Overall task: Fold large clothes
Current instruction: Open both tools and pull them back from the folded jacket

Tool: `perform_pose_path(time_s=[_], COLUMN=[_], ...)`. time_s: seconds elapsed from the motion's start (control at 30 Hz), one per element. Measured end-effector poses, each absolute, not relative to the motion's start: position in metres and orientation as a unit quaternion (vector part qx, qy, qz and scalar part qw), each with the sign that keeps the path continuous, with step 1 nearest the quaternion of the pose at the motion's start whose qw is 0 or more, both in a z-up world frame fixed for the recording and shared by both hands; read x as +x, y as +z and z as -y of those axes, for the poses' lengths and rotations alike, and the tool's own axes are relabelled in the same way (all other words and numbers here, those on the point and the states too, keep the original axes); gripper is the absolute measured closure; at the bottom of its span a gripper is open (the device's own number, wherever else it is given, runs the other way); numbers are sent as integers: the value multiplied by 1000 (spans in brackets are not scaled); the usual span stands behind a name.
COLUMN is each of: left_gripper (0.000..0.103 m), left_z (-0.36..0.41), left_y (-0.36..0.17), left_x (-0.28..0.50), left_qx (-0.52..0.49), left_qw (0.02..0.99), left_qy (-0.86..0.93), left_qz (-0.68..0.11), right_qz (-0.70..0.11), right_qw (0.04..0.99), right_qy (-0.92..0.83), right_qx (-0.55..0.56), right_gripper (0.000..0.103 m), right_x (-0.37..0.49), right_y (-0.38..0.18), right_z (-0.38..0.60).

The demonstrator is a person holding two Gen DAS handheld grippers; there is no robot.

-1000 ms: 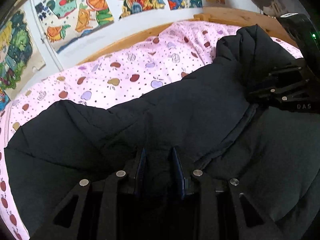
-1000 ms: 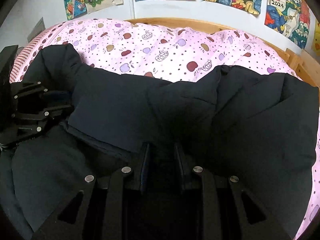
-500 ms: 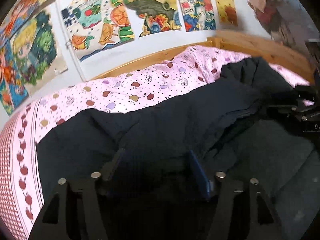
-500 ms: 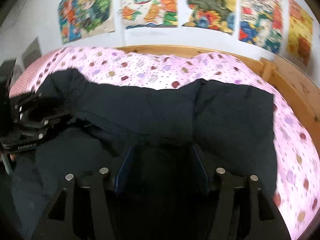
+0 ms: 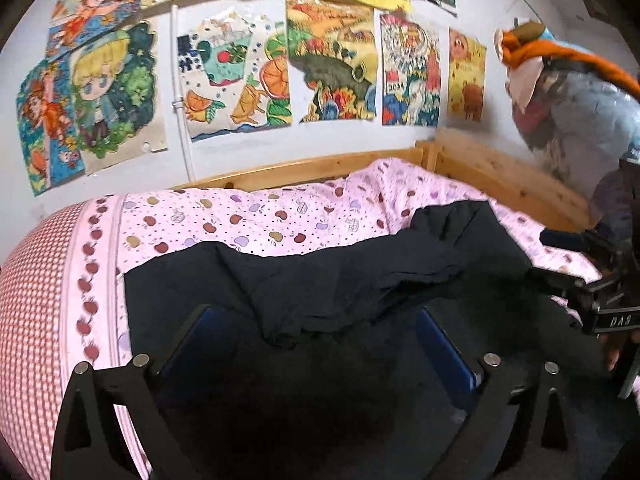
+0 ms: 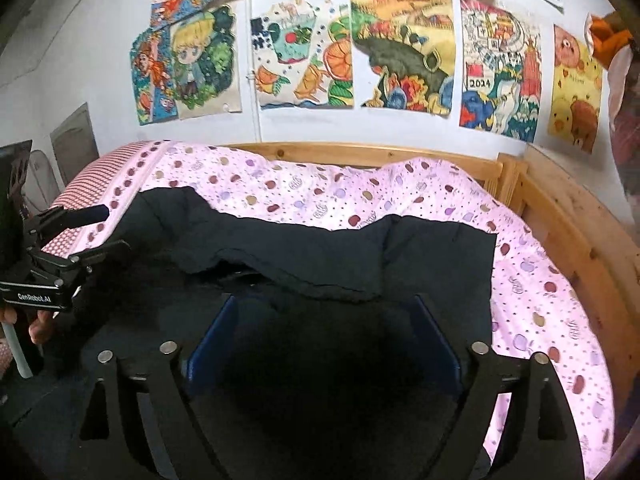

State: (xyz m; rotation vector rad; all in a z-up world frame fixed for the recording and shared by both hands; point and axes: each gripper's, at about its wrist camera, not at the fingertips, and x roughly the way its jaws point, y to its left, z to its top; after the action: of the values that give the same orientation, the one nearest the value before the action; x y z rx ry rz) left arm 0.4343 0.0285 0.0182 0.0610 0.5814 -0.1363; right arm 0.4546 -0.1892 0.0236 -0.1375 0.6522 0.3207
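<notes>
A large black padded jacket [image 5: 360, 280] lies spread on the pink apple-print bedspread [image 5: 260, 220], with one edge folded over along its far side. It also shows in the right wrist view [image 6: 340, 256]. My left gripper [image 5: 316, 312] is open wide and empty, raised above the jacket's left half. My right gripper [image 6: 324, 300] is open wide and empty above the jacket's right half. Each gripper shows in the other's view, the right one [image 5: 592, 292] at the right edge and the left one [image 6: 56, 264] at the left edge.
A wooden bed frame [image 6: 560, 216] runs along the far and right sides. Colourful drawings [image 6: 400, 44] cover the wall behind. A checked pink pillow [image 5: 32, 280] lies at the left end. Hanging clothes [image 5: 568, 92] are at the right.
Both grippers opened, let go of the jacket and pulled up and back. The jacket's folded edge now lies flat on the bed.
</notes>
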Motion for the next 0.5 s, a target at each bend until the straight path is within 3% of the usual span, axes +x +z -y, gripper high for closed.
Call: perform_pose_path(time_s=[0.2, 0.5], left_gripper=[0, 0], left_z=[-28, -24], left_y=[35, 52], left_x=[389, 313], left_qx=[8, 21], left_qw=[960, 969], left_qy=[-55, -8], left_qz=[-274, -246], right_qz=[-302, -287], right_qw=[933, 938], right_qy=[177, 176], right_qx=[-84, -85], right_gripper=[9, 7], right_x=[409, 343], right_y=[49, 76], right_z=[193, 206])
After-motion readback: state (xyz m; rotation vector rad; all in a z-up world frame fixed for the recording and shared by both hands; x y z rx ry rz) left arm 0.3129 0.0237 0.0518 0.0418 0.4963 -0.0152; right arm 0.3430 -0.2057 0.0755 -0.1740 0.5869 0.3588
